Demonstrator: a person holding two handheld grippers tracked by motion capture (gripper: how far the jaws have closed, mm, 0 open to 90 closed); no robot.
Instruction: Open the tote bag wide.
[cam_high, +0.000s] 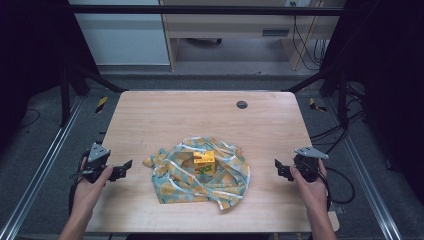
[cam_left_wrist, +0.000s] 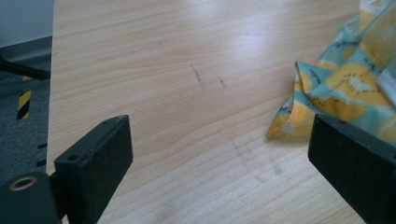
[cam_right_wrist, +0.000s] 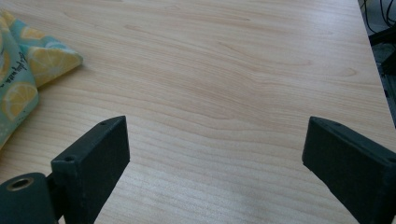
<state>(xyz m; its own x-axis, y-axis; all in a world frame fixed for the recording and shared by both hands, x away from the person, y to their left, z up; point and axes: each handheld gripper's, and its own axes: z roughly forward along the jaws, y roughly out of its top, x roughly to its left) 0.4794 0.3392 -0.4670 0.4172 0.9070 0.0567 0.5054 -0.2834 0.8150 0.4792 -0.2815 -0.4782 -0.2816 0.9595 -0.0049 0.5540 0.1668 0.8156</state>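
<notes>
In the high view I see the yellow box (cam_high: 204, 160) just below the middle of the frame, sitting on the crumpled fruit-print cloth (cam_high: 200, 172), whose folds rise around it. The cloth lies on the wooden table (cam_high: 200, 115), toward the lower centre.

My left gripper (cam_high: 125, 169) is at the lower left of that frame, near the cloth's left corner but not touching it. In the left gripper view its jaws stand spread wide over bare wood, and that cloth (cam_left_wrist: 345, 88) corner comes in from the upper right, close to the right-hand jaw.

My right gripper (cam_high: 278, 167) is at the lower right of the high view, apart from the cloth's right edge. In the right gripper view its jaws are likewise wide apart with nothing between them, and a fold of the cloth (cam_right_wrist: 28, 70) sits at the upper left.

A small dark round grommet (cam_high: 242, 104) marks the table's far side, upper centre of the high view.
</notes>
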